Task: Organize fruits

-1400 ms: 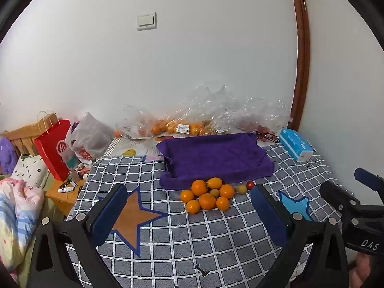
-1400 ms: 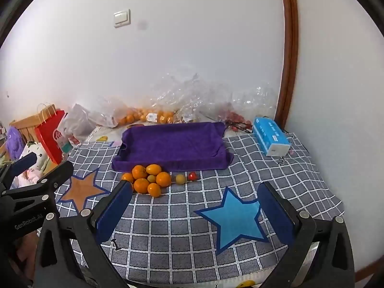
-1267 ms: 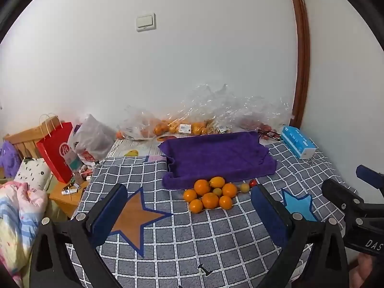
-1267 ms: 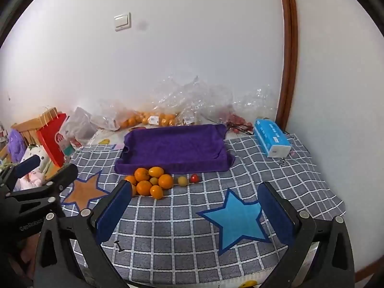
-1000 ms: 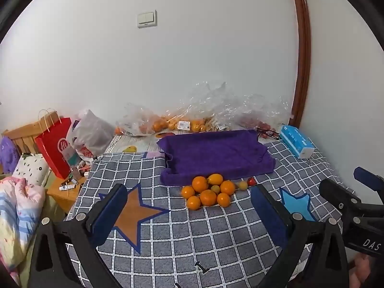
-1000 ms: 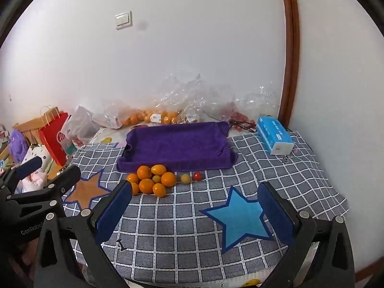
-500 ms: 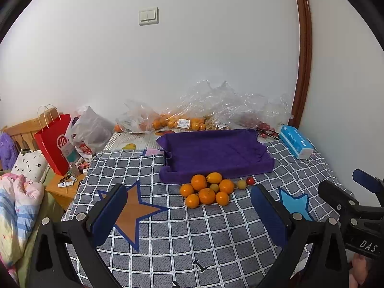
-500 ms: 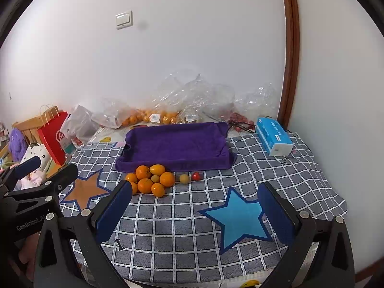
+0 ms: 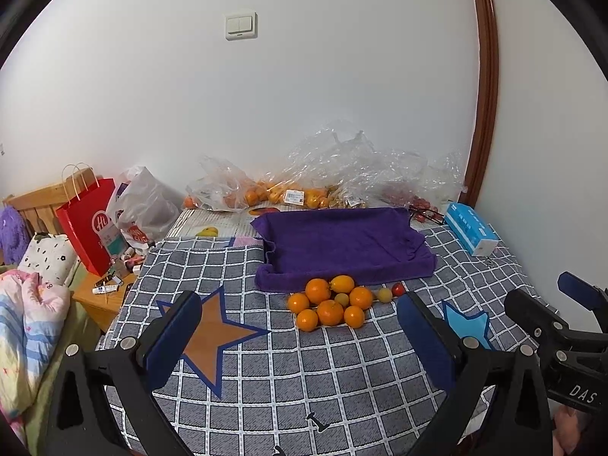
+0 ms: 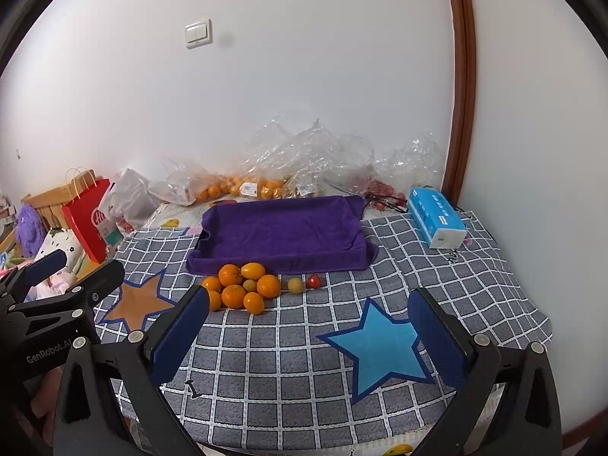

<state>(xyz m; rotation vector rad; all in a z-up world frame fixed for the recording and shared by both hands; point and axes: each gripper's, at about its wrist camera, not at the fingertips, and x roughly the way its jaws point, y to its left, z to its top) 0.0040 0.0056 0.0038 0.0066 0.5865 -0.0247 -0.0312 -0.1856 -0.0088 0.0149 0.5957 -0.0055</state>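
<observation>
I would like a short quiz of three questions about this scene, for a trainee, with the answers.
1. True or false: the purple towel-lined tray already holds fruit.
2. Which small fruit lies farthest right in the row: A) the red cherry tomato, B) an orange, C) the small yellow fruit?
3. Fill in: both the left tongs and the right tongs are ____.

Key: 1 false; 2 A; 3 open.
</observation>
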